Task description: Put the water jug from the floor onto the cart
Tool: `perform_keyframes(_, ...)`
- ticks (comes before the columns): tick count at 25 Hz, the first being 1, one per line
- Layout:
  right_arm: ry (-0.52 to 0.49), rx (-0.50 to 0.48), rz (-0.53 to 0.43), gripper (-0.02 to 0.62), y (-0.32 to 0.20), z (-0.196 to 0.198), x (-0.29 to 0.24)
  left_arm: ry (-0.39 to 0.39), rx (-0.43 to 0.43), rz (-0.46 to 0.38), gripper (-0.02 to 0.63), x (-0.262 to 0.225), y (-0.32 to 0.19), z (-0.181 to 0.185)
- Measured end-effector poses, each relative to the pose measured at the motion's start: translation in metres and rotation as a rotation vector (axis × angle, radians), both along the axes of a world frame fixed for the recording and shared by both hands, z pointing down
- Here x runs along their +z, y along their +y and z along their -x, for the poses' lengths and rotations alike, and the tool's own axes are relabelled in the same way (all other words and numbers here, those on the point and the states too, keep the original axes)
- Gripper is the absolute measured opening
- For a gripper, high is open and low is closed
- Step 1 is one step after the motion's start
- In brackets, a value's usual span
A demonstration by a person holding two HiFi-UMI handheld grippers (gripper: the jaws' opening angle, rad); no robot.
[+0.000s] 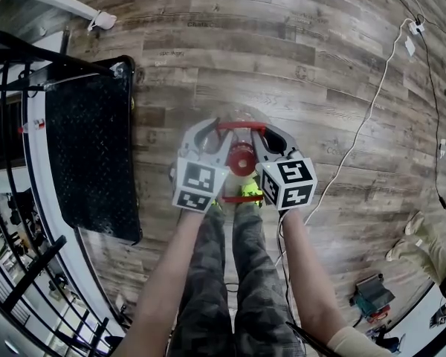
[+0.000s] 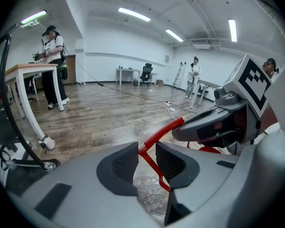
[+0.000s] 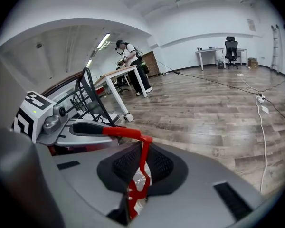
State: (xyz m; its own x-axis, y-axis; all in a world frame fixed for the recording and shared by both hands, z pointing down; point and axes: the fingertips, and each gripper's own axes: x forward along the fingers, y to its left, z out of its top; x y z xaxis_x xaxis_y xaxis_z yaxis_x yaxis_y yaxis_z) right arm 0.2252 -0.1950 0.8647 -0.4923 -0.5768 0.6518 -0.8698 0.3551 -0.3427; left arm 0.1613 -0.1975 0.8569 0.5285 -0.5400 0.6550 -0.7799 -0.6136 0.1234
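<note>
Wood floor [image 1: 282,50], head view: the jug [image 1: 241,160] stands on it by the person's feet [image 1: 250,192]. It is right of the cart [image 1: 89,147] deck's long edge, apart from it, and not yet lifted. Flanking the red handle [image 1: 241,126] over its top are the left gripper [image 1: 208,136] and right gripper [image 1: 273,138].

Left gripper view: jaws apart. The handle's corner sits between the pads [image 2: 126,163] with a gap showing, so no grip yet. The clear jug body is below.

Right gripper view: jaws clamped on the handle's upright strut [image 3: 143,153], and the grasp looks firm. The cart's rails [image 3: 88,99] are behind, to the left.

The step, as I read it, is securing a two-gripper hold before the lift. Next probably calls for the left jaws to clamp the handle. After that, an even raise and a swing left over the deck, keeping the jug level.
</note>
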Motion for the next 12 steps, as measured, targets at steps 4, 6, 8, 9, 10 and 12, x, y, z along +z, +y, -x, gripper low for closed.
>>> perform_keyframes(4,-0.029,0.026,-0.008,0.032,0.003,0.000,-0.003,-0.018,0.011,-0.013,0.114,-0.003,0.004,0.002)
perform_keyframes(6,-0.041,0.038,-0.006,0.029,0.005,0.000,-0.005,-0.033,0.018,-0.029,0.110,-0.005,0.005,0.002)
perform_keyframes(8,-0.050,0.046,-0.003,0.026,0.008,0.000,-0.007,-0.042,0.016,-0.042,0.109,-0.008,0.008,0.003)
perform_keyframes(9,-0.055,0.048,-0.004,0.025,0.009,0.001,-0.009,-0.042,0.013,-0.046,0.107,-0.010,0.010,0.003)
perform_keyframes(10,-0.059,0.046,-0.006,0.025,0.011,0.001,-0.011,-0.041,0.010,-0.050,0.107,-0.012,0.013,0.004)
perform_keyframes(12,-0.064,0.038,-0.014,0.025,0.014,0.003,-0.017,-0.036,0.002,-0.058,0.107,-0.016,0.016,0.006)
